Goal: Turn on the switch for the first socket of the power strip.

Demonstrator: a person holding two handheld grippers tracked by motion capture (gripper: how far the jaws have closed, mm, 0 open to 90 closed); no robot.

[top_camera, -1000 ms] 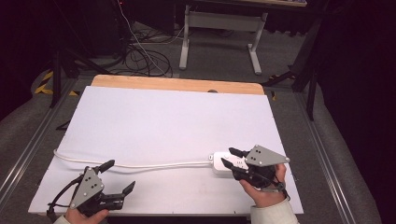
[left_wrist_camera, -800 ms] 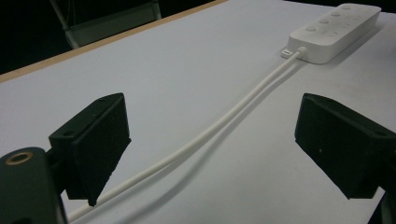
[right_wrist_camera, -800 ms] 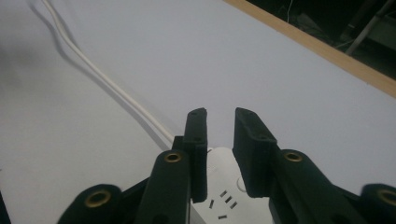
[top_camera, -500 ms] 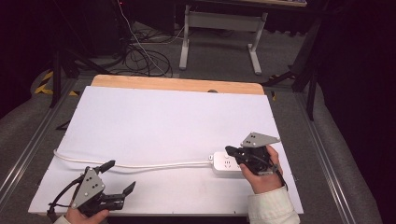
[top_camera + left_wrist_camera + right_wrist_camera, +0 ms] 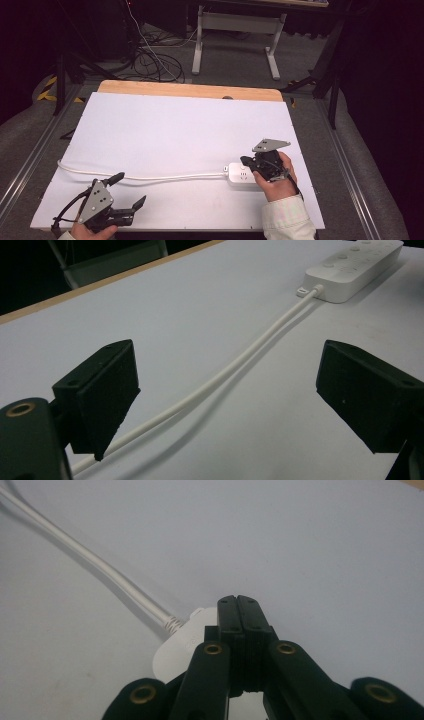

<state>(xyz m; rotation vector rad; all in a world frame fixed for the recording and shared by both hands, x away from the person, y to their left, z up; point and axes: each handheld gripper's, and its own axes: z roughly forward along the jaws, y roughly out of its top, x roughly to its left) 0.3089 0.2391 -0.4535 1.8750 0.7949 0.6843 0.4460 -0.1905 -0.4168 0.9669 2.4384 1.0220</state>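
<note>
The white tabletop (image 5: 190, 130) is evenly and brightly lit from above, while the room behind it falls away nearly black. The white cable (image 5: 240, 365) throws a soft, faint shadow beside itself. The high view is somewhat grainy and soft. In the right gripper view the near black fingers (image 5: 250, 630) sit slightly blurred, and the far tabletop looks hazy, with no harsh glare.

A white power strip (image 5: 241, 174) is lying on the white table (image 5: 180, 125), its cable (image 5: 150, 176) running to the left. The right gripper (image 5: 248, 163) is being held over its right end. The left gripper (image 5: 128, 190), jaws apart, is being held near the front edge.
</note>
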